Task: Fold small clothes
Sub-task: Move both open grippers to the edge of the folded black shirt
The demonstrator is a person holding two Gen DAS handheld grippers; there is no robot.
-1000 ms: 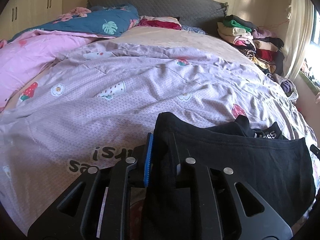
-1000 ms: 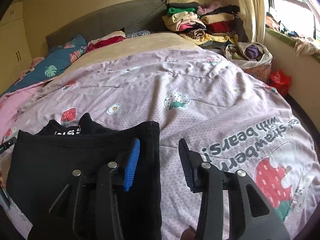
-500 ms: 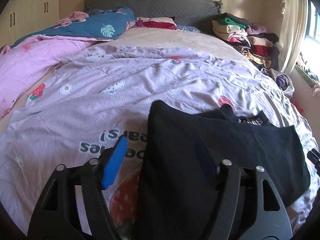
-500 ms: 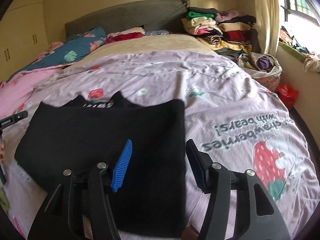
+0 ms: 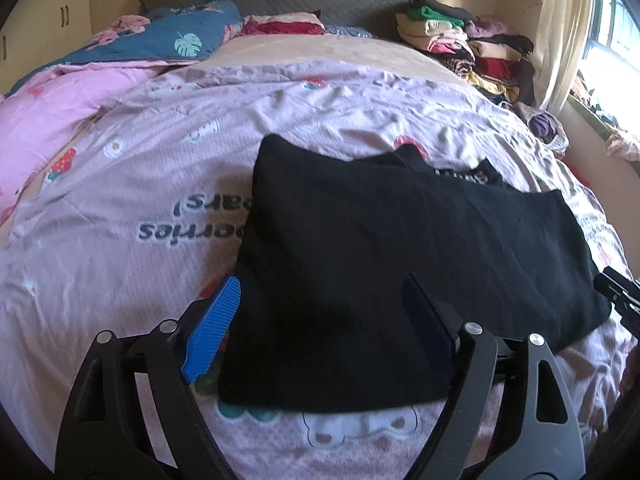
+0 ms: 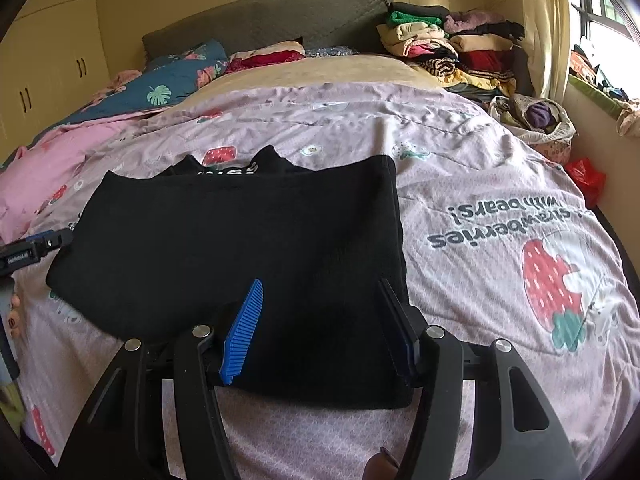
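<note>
A black garment (image 5: pixel 400 248) lies folded flat on the pink strawberry-print bedspread (image 5: pixel 120 208), with a printed neckline showing at its far edge. My left gripper (image 5: pixel 320 300) is open and empty, held above the garment's near left part. In the right wrist view the same garment (image 6: pixel 240 240) lies spread out, and my right gripper (image 6: pixel 320 308) is open and empty above its near right part. The tip of the left gripper shows at the left edge of the right wrist view (image 6: pixel 28 252).
A pile of folded clothes (image 6: pixel 448 48) sits at the far right by the grey headboard (image 6: pixel 260 16). A pink quilt (image 5: pixel 52 108) and blue leaf-print bedding (image 5: pixel 160 40) lie at the far left. A basket of clothes (image 6: pixel 536 120) stands right of the bed.
My left gripper let go of the black garment and opened. Both grippers drew back toward the bed's near edge, and the garment now lies flat.
</note>
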